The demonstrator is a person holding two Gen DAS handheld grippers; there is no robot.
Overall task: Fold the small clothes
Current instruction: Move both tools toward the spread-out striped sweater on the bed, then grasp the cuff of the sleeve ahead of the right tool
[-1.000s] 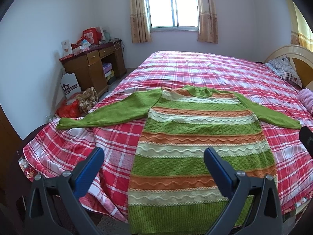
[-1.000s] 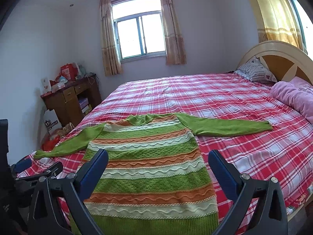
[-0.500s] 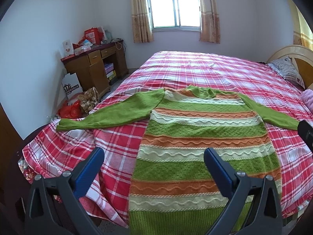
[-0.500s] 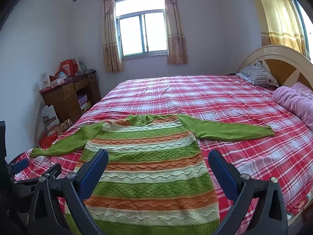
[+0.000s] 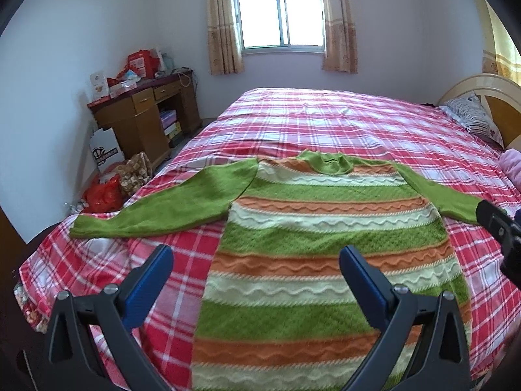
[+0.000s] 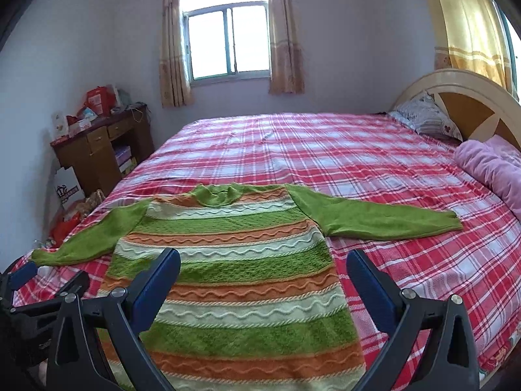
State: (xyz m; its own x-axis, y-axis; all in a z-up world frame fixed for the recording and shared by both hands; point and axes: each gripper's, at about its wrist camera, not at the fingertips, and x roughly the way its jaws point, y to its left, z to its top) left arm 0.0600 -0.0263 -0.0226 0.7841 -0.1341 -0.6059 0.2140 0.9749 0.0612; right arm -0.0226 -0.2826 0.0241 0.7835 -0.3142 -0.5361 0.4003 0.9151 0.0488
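Both tongs, left (image 5: 255,262) and right (image 6: 263,265), hang released above the sweater (image 6: 234,260), spread flat on the bed (image 6: 325,150).

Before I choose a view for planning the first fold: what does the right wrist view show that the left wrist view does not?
Only the right wrist view shows the sweater's right sleeve out to its cuff, and the right gripper open. Only the left wrist view shows the left gripper head-on, open, and a fuller view of the left sleeve. Both show the striped sweater lying flat on the plaid bed, with the desk nearby.
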